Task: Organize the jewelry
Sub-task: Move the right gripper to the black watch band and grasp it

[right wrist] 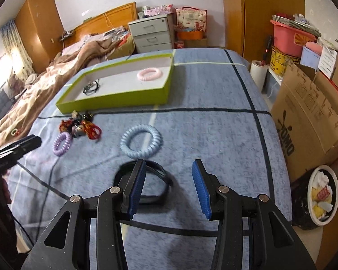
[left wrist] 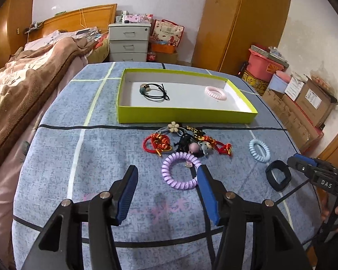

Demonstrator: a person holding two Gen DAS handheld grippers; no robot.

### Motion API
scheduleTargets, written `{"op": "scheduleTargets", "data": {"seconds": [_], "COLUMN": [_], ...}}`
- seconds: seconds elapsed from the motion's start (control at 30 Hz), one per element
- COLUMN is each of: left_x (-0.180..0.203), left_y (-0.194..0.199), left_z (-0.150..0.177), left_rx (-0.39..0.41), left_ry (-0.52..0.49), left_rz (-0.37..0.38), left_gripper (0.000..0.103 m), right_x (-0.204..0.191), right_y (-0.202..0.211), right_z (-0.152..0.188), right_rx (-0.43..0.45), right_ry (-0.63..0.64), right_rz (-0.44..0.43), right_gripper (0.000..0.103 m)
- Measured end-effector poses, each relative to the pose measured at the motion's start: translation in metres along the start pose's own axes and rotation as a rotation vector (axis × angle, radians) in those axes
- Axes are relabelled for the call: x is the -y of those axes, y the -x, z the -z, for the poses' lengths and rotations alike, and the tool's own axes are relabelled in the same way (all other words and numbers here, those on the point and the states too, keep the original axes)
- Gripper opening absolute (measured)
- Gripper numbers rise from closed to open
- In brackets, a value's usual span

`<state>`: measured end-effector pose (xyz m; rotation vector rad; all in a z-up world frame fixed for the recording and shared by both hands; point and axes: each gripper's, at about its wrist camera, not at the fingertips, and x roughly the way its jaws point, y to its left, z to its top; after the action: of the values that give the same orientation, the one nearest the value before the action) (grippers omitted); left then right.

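A green box (left wrist: 187,115) (right wrist: 115,100) on the blue cloth holds a pink coil ring (left wrist: 215,92) (right wrist: 149,73) and a black hair tie (left wrist: 154,92) (right wrist: 91,87). In front of it lies a tangle of red cords and charms (left wrist: 187,142) (right wrist: 81,127). A purple coil ring (left wrist: 180,171) (right wrist: 62,144) lies by my open, empty left gripper (left wrist: 167,171), touching its right finger. A light blue coil ring (left wrist: 259,150) (right wrist: 141,140) and a black band (left wrist: 278,175) (right wrist: 146,182) lie to the right. My right gripper (right wrist: 169,166) is open and empty, its left finger over the black band.
The table (right wrist: 214,135) is covered by a blue checked cloth. A bed with a brown blanket (left wrist: 22,85) runs along the left. Cardboard boxes (right wrist: 308,112) and a bin (right wrist: 322,195) stand to the right. A grey drawer unit (left wrist: 129,41) stands behind.
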<state>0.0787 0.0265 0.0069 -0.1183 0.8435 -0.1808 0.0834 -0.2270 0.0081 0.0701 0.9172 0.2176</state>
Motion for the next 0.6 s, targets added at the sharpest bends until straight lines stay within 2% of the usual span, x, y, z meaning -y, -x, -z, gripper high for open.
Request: {"op": "scheduleTargets", "data": {"seconds": [0.1,0.23,0.5,0.6], "left_x": [0.001,0.004,0.003,0.001], "left_y": [-0.001,-0.003,-0.008,-0.009], "left_z": [0.003,0.007,0.011,0.012], "left_rx": [-0.013,-0.031,-0.061,-0.069], "left_ry": [-0.003,-0.008,0.011,0.014], "left_rz": [0.006,0.003,-0.007,-0.010], "left_gripper": [0.057,0.057,0.057,0.057], "right_x": [-0.001,-0.006,-0.007,-0.007], "right_y": [-0.005,-0.014,-0.015,-0.014], "right_z": [0.002,0.004,0.005,0.006], "right_rx": [-0.037,-0.072,-0.072,-0.072], "right_ry": [0.035,0.076,0.086,0.084], "right_rz": [-0.018,0.008,0.034,0.018], "right_gripper": [0.044,0.044,0.043,0.026]}}
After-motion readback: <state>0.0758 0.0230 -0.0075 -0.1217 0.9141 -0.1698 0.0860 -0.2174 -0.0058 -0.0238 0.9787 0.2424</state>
